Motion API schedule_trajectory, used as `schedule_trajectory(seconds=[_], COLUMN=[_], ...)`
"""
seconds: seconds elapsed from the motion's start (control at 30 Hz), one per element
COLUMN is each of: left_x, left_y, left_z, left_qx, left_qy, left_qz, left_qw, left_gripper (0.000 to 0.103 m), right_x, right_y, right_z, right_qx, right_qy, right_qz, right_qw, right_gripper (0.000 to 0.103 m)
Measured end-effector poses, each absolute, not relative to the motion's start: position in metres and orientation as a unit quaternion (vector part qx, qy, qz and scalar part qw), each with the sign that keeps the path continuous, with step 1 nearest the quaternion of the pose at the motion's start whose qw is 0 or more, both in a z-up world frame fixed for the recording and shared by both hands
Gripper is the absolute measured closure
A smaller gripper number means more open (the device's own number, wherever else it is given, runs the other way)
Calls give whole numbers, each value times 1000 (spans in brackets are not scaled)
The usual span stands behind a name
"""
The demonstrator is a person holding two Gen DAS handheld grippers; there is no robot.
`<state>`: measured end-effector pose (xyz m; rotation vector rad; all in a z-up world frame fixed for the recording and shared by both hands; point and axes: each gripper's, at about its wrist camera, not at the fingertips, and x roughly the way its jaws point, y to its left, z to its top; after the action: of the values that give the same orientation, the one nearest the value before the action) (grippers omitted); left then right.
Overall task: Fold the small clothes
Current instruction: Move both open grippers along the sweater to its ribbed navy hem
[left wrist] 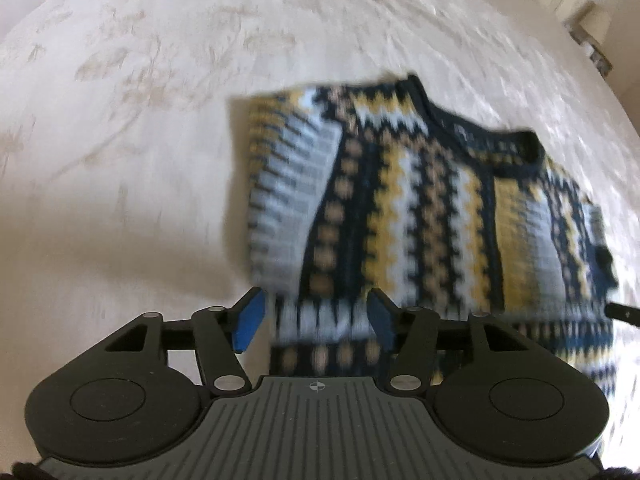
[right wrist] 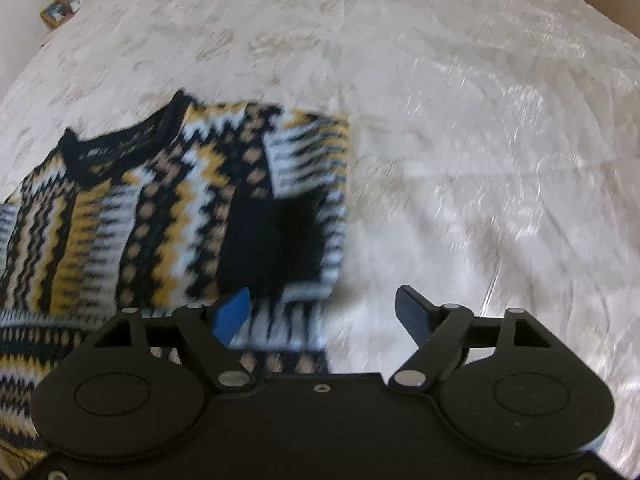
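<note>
A small knitted sweater (left wrist: 400, 200) with navy, yellow, white and tan zigzag stripes lies flat on the bed, both sleeves folded in over the body. It also shows in the right wrist view (right wrist: 160, 208), neckline away from me. My left gripper (left wrist: 316, 320) is open, its blue fingers astride the sweater's lower left hem. My right gripper (right wrist: 324, 316) is open over the lower right corner, its left finger (right wrist: 232, 316) above the knit, its right finger over the bedspread. Both views are blurred by motion.
A cream patterned bedspread (right wrist: 480, 140) covers the bed all around the sweater. A nightstand with picture frames and a lamp (right wrist: 68, 0) stands beyond the bed's far left corner; it also shows in the left wrist view (left wrist: 592, 36).
</note>
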<state>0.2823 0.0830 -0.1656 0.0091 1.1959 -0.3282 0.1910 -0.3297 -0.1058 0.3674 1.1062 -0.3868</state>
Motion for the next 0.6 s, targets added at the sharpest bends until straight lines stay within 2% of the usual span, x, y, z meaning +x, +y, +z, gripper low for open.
schedule_trajectory(seconds=[0.3, 0.43, 0.53, 0.6], left_x=[225, 211, 206, 207], left_y=[110, 115, 112, 108], left_z=[-182, -193, -200, -203], left_qx=[7, 8, 27, 36], left_qy=[590, 601, 595, 595], left_qz=[-162, -170, -181, -188], left_qw=[790, 781, 782, 781], left_gripper=[44, 33, 28, 21], right_x=[158, 143, 135, 129], right_y=[-289, -275, -268, -265], right_z=[-119, -122, -124, -126], right_qx=[193, 206, 218, 232], right_qy=[546, 546, 546, 545], right_qz=[-168, -176, -185, -194], right_qw=[798, 792, 787, 782], right_gripper=[17, 12, 11, 11])
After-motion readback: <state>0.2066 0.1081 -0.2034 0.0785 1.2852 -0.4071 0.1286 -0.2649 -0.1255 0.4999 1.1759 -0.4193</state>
